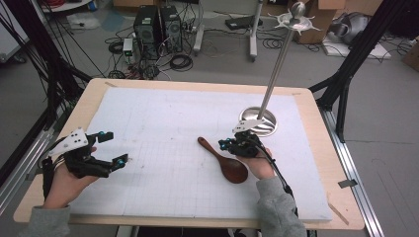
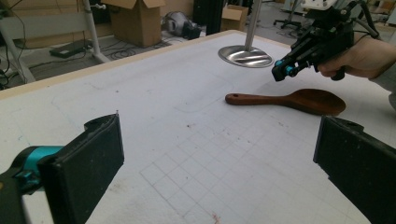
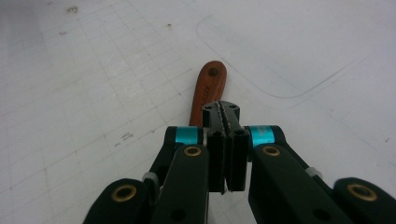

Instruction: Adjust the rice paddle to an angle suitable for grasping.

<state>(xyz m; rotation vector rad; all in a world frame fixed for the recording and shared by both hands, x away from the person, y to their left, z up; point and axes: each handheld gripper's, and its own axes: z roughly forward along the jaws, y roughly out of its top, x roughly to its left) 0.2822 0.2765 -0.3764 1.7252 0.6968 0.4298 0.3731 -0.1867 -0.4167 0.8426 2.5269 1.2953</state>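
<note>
The wooden spoon (image 1: 225, 158) lies flat on the white mat (image 1: 163, 148), right of the middle of the desk (image 1: 316, 163), with its handle toward the far edge and its bowl toward the near edge. The right gripper (image 1: 228, 144) hangs just above the handle, its jaws pressed together with nothing between them. Behind it, near the far right corner, stands a metal stand (image 1: 258, 121). The left gripper (image 1: 114, 148) waits near the left edge, jaws wide apart and empty.
</note>
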